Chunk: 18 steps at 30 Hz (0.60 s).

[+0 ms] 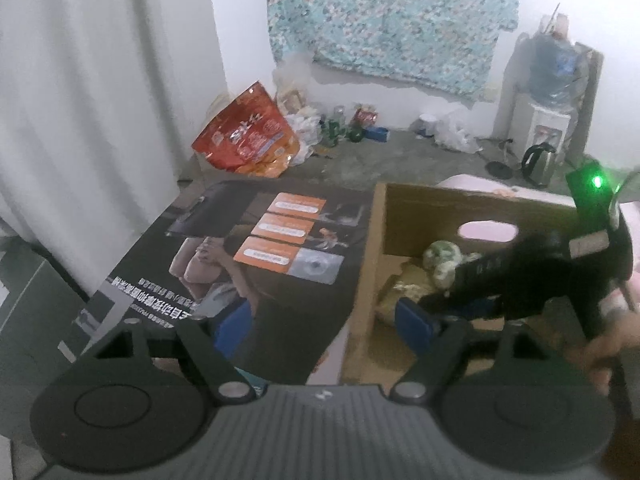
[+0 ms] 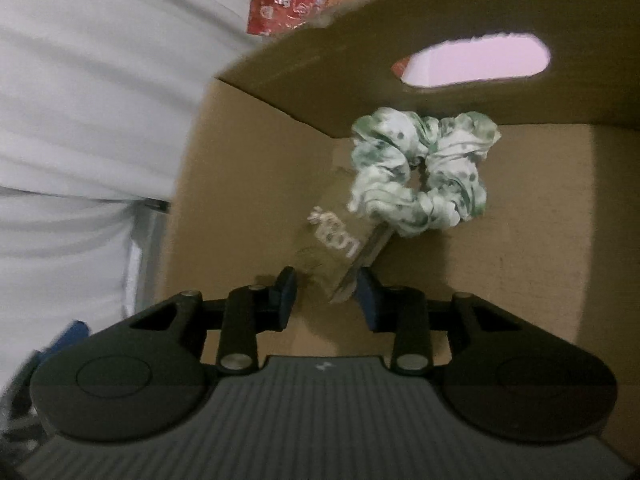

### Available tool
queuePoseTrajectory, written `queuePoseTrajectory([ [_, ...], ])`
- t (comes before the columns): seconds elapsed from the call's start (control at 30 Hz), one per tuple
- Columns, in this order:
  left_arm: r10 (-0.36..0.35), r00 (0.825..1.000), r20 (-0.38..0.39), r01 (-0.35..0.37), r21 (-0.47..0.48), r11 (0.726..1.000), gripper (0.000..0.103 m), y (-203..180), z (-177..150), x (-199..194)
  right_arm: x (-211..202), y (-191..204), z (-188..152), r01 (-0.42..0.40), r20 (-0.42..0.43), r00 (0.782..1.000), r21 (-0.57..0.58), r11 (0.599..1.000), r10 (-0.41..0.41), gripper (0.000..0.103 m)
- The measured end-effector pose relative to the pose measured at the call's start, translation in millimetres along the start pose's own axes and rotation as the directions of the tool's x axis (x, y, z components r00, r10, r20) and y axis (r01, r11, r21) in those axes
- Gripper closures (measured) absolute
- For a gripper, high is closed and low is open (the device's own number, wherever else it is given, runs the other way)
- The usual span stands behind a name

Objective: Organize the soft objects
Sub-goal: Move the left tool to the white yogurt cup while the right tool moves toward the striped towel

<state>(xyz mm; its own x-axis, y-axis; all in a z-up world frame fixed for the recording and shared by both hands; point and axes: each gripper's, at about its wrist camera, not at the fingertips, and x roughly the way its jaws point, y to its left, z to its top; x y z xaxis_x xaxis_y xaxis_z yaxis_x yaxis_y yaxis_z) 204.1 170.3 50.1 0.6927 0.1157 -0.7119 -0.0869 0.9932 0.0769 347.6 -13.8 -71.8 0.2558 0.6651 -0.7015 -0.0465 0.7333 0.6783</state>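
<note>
A green-and-white scrunchie [image 2: 424, 172] hangs on a clear packet [image 2: 336, 248] inside an open cardboard box [image 2: 248, 184]. My right gripper [image 2: 326, 300] is lowered into the box, and its pads close on the packet's near end. In the left wrist view that same black right gripper [image 1: 520, 276] reaches into the box [image 1: 404, 208] from the right, next to the scrunchie [image 1: 440, 260]. My left gripper [image 1: 324, 322] stands open with nothing in it, above a dark printed poster [image 1: 260, 264] and the box's left wall.
A white curtain [image 1: 100, 120] hangs at the left. On the floor behind lie a red snack bag [image 1: 248, 136], some bottles [image 1: 340, 128] and a kettle [image 1: 540, 164] by a water dispenser [image 1: 548, 120]. A floral cloth [image 1: 392, 20] covers the wall.
</note>
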Motion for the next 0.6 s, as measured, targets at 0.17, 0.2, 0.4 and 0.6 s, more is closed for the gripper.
queuePoseTrajectory([
  [0.17, -0.069, 0.994, 0.089, 0.069, 0.003, 0.998, 0.015, -16, -8, -40, -78, 15, -9, -0.089, 0.064, 0.994, -0.048, 0.995, 0.092, 0.057],
  [0.2, -0.096, 0.990, 0.105, 0.096, 0.003, 0.995, 0.014, -20, -10, -50, -96, 15, -15, -0.109, 0.076, 0.991, -0.062, 0.992, 0.114, 0.054],
  [0.4, -0.352, 0.920, 0.171, 0.349, 0.045, 0.936, 0.005, -51, -30, -106, -224, 12, -73, -0.153, 0.199, 0.962, -0.182, 0.971, 0.189, 0.033],
  [0.6, -0.521, 0.837, 0.164, 0.493, 0.186, 0.850, 0.005, -111, -64, -152, -346, -50, -158, -0.056, 0.374, 0.919, -0.184, 0.981, 0.123, 0.029],
])
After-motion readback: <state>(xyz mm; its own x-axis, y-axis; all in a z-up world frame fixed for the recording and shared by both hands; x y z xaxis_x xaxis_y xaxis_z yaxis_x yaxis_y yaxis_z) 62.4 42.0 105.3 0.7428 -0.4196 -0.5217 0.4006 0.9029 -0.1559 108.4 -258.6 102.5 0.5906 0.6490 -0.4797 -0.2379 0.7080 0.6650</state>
